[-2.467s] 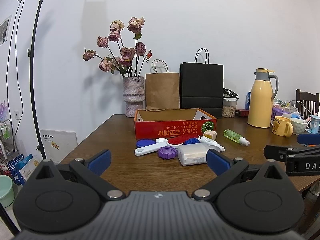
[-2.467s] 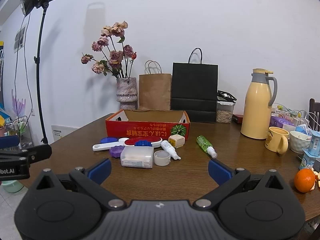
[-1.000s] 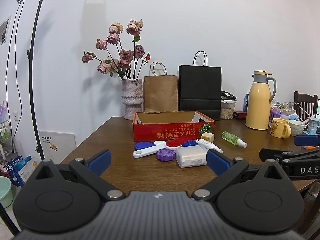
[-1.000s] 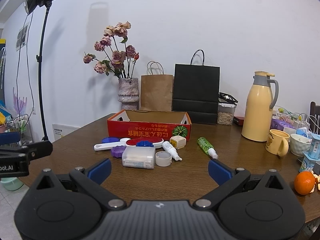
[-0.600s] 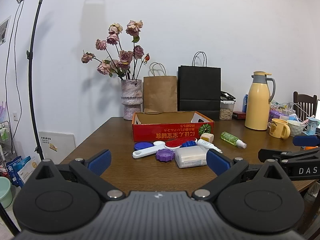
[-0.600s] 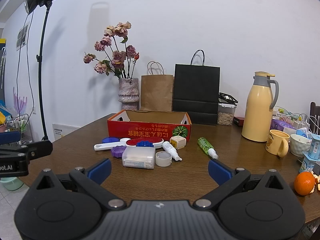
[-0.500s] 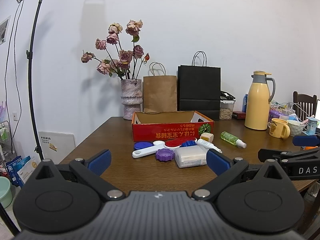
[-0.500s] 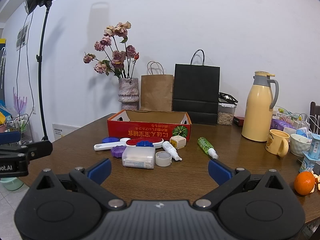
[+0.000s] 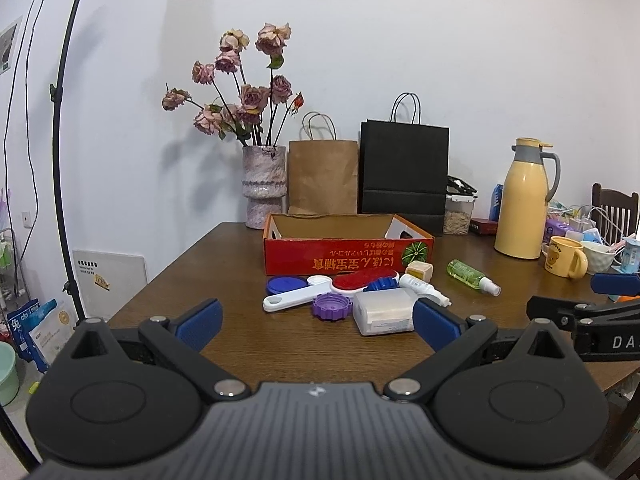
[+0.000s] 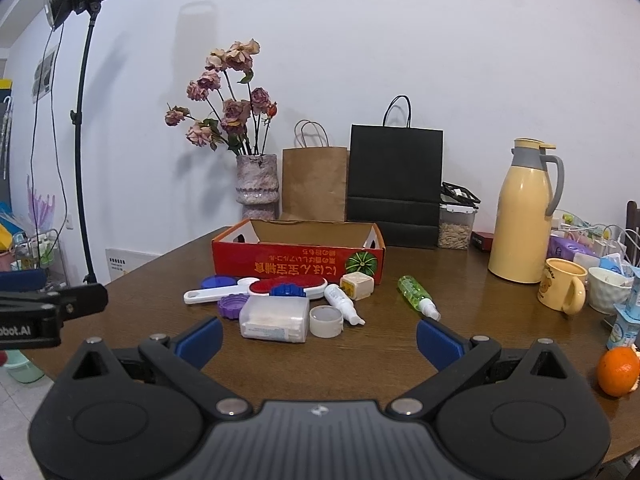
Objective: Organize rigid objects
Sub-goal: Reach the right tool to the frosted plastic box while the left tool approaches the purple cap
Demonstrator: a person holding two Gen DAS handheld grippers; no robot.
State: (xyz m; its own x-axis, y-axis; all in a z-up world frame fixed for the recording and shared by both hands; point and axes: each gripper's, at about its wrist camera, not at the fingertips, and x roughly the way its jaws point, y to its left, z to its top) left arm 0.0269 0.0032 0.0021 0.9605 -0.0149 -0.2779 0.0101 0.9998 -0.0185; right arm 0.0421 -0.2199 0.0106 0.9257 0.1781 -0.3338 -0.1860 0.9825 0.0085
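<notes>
From the left wrist camera, the left hand-held gripper [image 9: 316,322] has its two blue fingers wide apart with nothing between them. It hangs over the near edge of the brown bench [image 9: 224,272]. Small things lie in a bunch in front of a red box [image 9: 348,262]: a white scoop [image 9: 294,298], a purple cap [image 9: 331,306], a blue lid [image 9: 285,284], a red brush [image 9: 358,281] and a clear plastic case [image 9: 383,313]. A green spray bottle [image 9: 472,277] lies apart, off to the right. The box looks empty from here. The other gripper's black arm pokes in at the right edge.

From the right wrist camera, the right hand-held gripper [image 10: 320,338] is spread open too, holding nothing. The same bunch sits just ahead, with a white round cap [image 10: 326,321] touching the plastic case. A small white bottle [image 10: 344,304] lies beside a cream cube [image 10: 357,286]. A yellow jug [image 10: 522,216], a yellow mug [image 10: 562,291] and an orange [image 10: 618,372] are to the right.
</notes>
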